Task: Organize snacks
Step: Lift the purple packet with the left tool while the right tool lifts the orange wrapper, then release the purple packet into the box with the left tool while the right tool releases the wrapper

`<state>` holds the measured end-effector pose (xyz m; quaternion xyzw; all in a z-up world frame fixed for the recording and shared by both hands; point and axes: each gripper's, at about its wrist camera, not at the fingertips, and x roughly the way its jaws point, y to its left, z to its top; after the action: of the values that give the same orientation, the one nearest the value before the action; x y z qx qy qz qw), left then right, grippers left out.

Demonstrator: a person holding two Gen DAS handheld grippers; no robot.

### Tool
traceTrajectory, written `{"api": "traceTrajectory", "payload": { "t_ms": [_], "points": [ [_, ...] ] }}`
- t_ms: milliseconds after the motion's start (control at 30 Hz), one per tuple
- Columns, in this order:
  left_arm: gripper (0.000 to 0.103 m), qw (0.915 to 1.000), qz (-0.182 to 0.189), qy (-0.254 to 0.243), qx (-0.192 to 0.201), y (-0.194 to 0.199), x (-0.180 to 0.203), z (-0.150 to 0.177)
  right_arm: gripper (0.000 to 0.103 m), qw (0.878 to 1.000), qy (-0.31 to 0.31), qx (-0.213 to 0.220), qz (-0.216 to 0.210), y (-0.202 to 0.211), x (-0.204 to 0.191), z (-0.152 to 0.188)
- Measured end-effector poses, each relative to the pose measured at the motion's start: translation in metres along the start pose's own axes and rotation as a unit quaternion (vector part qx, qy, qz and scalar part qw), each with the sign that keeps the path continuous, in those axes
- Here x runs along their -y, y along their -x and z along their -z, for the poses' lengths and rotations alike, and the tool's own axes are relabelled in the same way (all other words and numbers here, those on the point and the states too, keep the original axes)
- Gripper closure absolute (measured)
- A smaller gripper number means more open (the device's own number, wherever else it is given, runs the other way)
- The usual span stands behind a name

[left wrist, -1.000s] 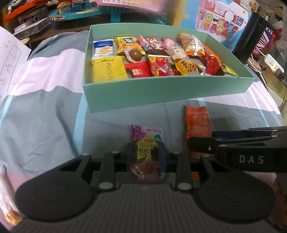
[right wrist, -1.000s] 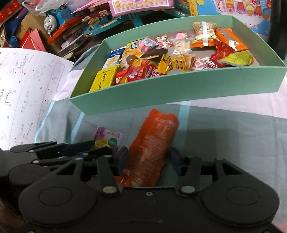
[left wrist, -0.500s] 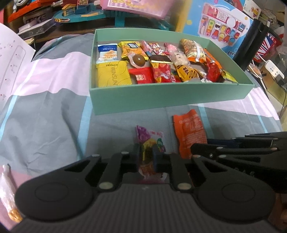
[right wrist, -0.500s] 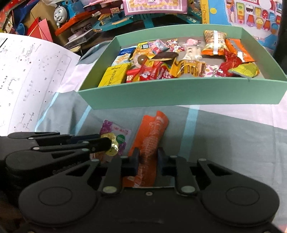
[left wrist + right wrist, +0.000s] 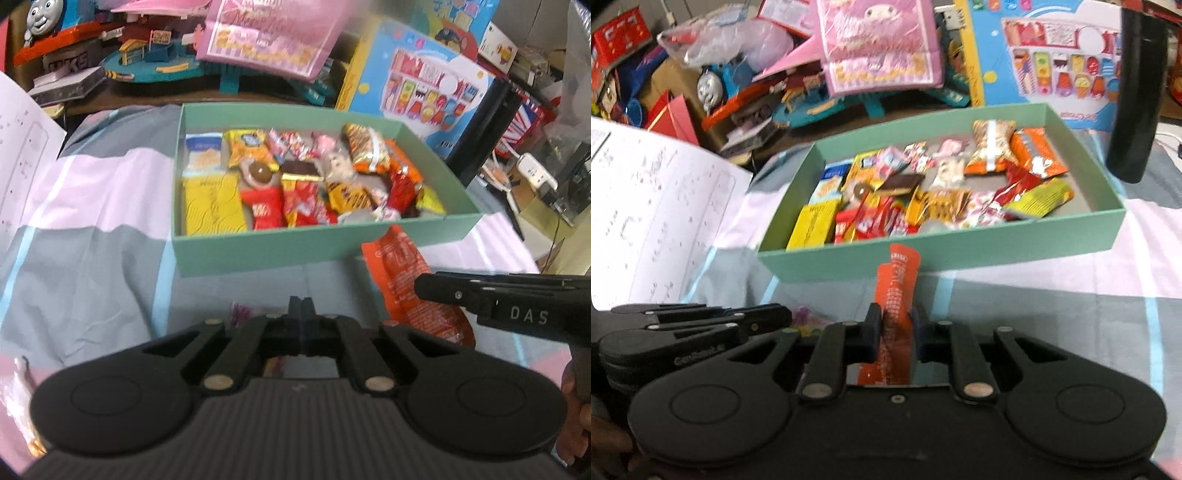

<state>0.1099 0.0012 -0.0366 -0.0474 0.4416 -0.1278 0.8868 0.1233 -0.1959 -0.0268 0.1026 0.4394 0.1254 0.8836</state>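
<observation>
Orange snack packet (image 5: 894,295) stands upright at lower centre, pinched in the right gripper (image 5: 894,325). Lower centre of the left view, the left gripper (image 5: 301,314) has clamped its jaws on a purple packet (image 5: 239,314), mostly hidden. Above both sits the green box (image 5: 258,251), full of snacks, on a striped cloth (image 5: 92,229).

A bedsheet (image 5: 92,229) in grey, pink & white blocks covers the foreground, w/ toy boxes (image 5: 1060,62) piled behind.
</observation>
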Motion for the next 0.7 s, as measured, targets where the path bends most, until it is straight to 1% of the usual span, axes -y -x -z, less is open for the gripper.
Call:
{"api": "traceTrajectory", "payload": {
  "t_ms": [133,200,233,267,300,333,367,433,467,567,600,633,667,700],
  "points": [
    [0.103,0.9999,0.002,-0.007,0.008,0.008,0.003,-0.010,0.086,1.000,-0.005,0.023,-0.003,0.015,0.006,-0.015],
    [0.102,1.0000,-0.006,-0.007,-0.002,0.005,0.000,-0.010,0.086,1.000,-0.007,0.029,-0.002,0.017,0.009,-0.021],
    [0.099,0.9999,-0.009,-0.003,-0.010,0.002,-0.003,-0.008,0.086,1.000,-0.011,0.029,-0.003,0.017,0.011,-0.022],
    [0.093,0.9997,-0.015,0.003,-0.021,-0.001,-0.006,-0.004,0.086,1.000,-0.015,0.027,-0.006,0.017,0.013,-0.022],
    [0.089,0.9993,-0.023,0.008,-0.029,-0.005,-0.010,-0.001,0.086,1.000,-0.016,0.024,-0.008,0.016,0.014,-0.022],
    [0.079,0.9988,-0.029,0.012,-0.036,-0.009,-0.013,0.003,0.086,1.000,-0.017,0.021,-0.009,0.014,0.014,-0.020],
    [0.067,0.9984,-0.034,0.012,-0.044,-0.012,-0.016,0.008,0.086,1.000,-0.019,0.018,-0.011,0.013,0.014,-0.017],
    [0.055,0.9974,-0.041,0.009,-0.058,-0.021,-0.020,0.016,0.086,1.000,-0.024,0.012,-0.014,0.009,0.015,-0.013],
    [0.051,0.9967,-0.044,0.006,-0.067,-0.026,-0.021,0.019,0.086,0.999,-0.027,0.009,-0.015,0.007,0.015,-0.010],
    [0.047,0.9947,-0.050,0.000,-0.089,-0.042,-0.023,0.026,0.086,0.999,-0.035,0.002,-0.018,0.002,0.016,-0.005],
    [0.047,0.9945,-0.053,-0.005,-0.090,-0.046,-0.022,0.028,0.086,0.999,-0.037,0.001,-0.018,0.002,0.015,-0.003],
    [0.048,0.9947,-0.059,-0.018,-0.082,-0.048,-0.018,0.028,0.086,0.999,-0.040,0.000,-0.019,0.001,0.016,-0.003],
    [0.058,0.9944,-0.061,-0.032,-0.080,-0.051,-0.014,0.028,0.086,0.999,-0.042,-0.001,-0.018,0.000,0.017,-0.002],
    [0.066,0.9930,-0.076,-0.053,-0.074,-0.053,-0.008,0.028,0.086,0.999,-0.043,-0.002,-0.018,0.000,0.017,-0.002]
  ]
}}
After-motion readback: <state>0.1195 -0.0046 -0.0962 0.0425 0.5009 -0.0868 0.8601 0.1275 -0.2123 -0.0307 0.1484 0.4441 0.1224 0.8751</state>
